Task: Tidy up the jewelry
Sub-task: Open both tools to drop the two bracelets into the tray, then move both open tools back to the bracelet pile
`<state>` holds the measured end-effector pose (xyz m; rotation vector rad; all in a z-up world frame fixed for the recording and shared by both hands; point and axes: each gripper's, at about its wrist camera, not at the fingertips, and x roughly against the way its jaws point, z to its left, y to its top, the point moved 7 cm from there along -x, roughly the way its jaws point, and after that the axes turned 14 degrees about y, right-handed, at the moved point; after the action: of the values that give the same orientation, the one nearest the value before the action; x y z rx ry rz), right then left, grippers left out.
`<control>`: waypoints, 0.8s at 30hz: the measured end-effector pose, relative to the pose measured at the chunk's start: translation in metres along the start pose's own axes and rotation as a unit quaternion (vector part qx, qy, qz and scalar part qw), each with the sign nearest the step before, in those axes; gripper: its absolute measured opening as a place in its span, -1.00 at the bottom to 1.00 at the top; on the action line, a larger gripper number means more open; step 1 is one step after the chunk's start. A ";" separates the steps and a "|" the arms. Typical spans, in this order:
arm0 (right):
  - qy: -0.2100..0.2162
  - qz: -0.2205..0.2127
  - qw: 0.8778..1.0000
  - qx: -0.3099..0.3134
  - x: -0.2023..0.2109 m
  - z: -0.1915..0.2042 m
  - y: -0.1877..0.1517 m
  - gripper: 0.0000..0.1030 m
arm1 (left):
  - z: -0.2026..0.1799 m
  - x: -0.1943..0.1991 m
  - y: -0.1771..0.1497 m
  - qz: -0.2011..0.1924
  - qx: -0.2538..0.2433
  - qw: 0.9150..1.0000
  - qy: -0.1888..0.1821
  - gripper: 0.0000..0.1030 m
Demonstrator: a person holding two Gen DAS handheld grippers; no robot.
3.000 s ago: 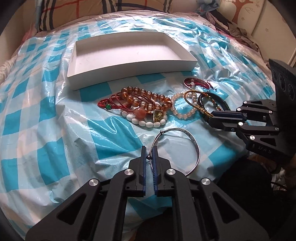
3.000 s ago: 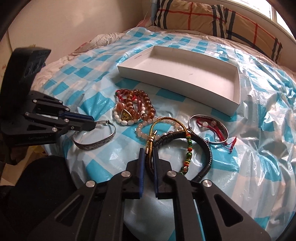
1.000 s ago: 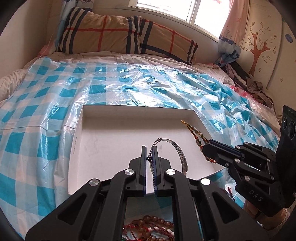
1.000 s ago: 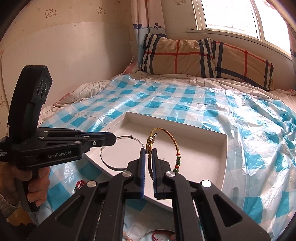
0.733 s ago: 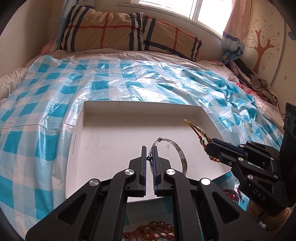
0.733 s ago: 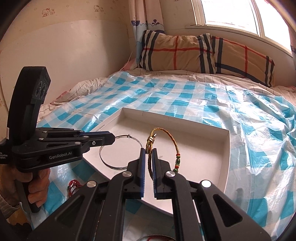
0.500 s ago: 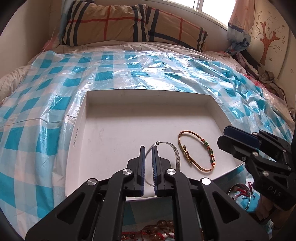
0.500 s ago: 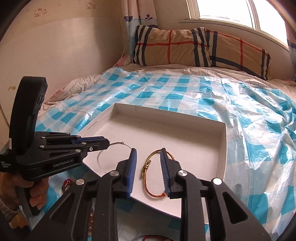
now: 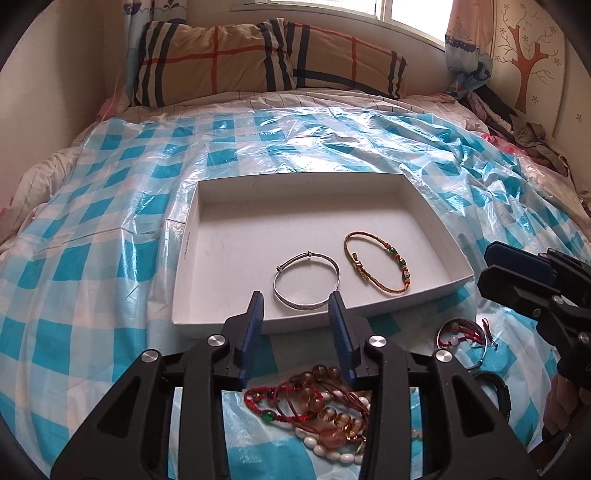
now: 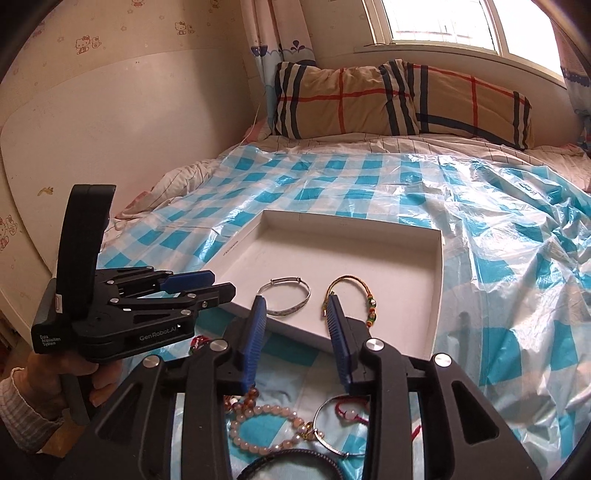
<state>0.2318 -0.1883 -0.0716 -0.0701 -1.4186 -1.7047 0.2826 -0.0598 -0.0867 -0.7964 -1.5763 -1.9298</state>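
Left wrist view, my left gripper jaws wide open and empty, silver bangle and gold cord bracelet lying side by side in the white box, right wrist view, my right gripper jaws open too, pink bead bracelet on the bed.

Bed covered w/ blue-white checked plastic sheet. Plaid pillow at head, under window. Clothes pile, apparently, at far right by tree decal.
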 end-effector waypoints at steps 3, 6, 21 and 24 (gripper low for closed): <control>-0.003 0.003 1.000 -0.012 0.008 0.002 -0.010 -0.29 | 0.000 0.013 -0.006 -0.004 -0.006 1.000 0.004 -0.12; -0.010 0.004 1.000 -0.024 0.016 0.001 -0.022 -0.21 | 0.002 0.021 -0.011 -0.006 -0.011 1.000 0.008 0.06; -0.074 0.043 0.991 -0.106 0.050 -0.058 -0.099 -0.18 | 0.013 0.007 -0.066 0.048 -0.029 0.998 0.010 0.19; -0.079 0.051 0.990 -0.103 0.046 -0.061 -0.100 -0.18 | 0.011 0.006 -0.069 0.052 -0.038 0.998 0.013 0.21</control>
<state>0.1679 -0.2698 -0.1438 -0.3928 -1.3224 -1.7862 0.2306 -0.0364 -0.1279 -0.8640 -1.4241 -1.9264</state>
